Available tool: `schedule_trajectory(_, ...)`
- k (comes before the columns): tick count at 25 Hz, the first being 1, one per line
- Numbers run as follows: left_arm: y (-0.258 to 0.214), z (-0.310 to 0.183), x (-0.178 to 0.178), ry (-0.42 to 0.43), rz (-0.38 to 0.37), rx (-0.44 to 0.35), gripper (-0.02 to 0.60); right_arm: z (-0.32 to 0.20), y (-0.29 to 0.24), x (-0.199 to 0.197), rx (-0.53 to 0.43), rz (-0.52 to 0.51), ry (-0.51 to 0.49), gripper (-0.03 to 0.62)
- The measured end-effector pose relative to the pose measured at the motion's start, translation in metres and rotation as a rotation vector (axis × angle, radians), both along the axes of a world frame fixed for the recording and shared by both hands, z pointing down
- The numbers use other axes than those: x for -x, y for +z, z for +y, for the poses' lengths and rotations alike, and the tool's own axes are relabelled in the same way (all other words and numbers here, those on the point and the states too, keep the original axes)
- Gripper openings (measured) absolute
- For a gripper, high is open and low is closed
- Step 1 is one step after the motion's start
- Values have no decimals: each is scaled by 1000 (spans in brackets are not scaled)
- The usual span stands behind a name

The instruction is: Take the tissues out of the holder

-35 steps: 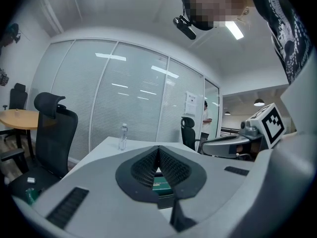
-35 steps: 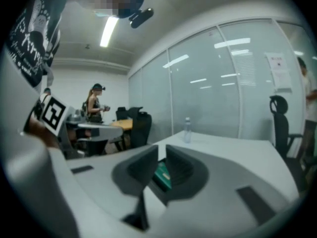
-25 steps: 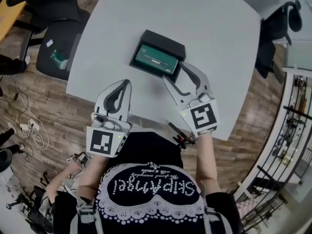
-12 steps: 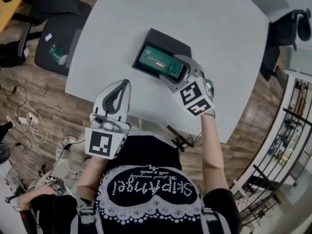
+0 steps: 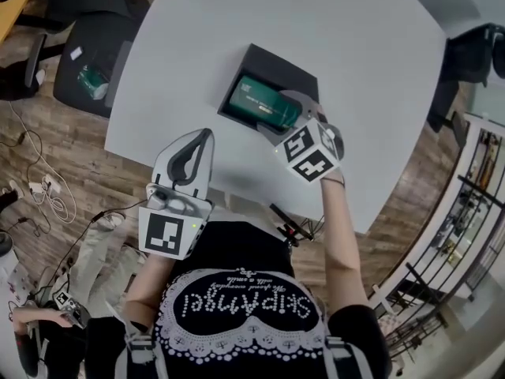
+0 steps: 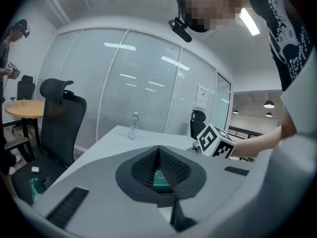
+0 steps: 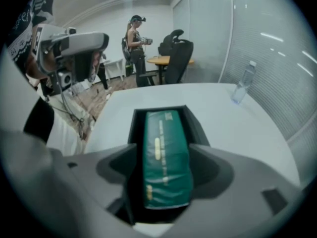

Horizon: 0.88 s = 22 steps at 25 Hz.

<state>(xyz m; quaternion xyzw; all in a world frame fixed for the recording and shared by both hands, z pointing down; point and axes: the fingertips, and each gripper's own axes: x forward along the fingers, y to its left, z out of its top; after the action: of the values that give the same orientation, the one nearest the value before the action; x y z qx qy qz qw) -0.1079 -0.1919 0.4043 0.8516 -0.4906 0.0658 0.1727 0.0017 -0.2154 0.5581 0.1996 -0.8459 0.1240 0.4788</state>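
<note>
Our right gripper (image 5: 293,107) has come down to the holder (image 5: 264,60), its fingers just opening wide astride the tissue pack (image 5: 256,101), not yet pinching. Our left gripper (image 5: 207,134) hangs closed and empty, so we judge squeezing comes next.

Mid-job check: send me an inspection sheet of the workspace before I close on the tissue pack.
Surface: white table, only the items below seen on it.
Job's things: green tissue pack lying in the black holder, not yet lifted out.
Clutter: one water bottle, upright on the table, away from the holder.
Grippers: right claw open, jaws just been opening, straddling the pack; left claw shut, empty, tips over the table's near edge.
Cables: loose cables on the floor left of the table; none seen on the table.
Surroundings: wood floor, black office chair, another person standing in the background.
</note>
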Motion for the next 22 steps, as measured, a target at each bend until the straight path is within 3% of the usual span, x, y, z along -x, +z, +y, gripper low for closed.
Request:
schedule_trajectory(11, 6, -10, 4, -2, 8, 22, 21, -3, 17, -4, 34, 120, -54, 322)
schedule_trajectory(22, 6, -15, 2, 12, 11, 26, 21, -2, 28, -3, 58, 175, -61, 322)
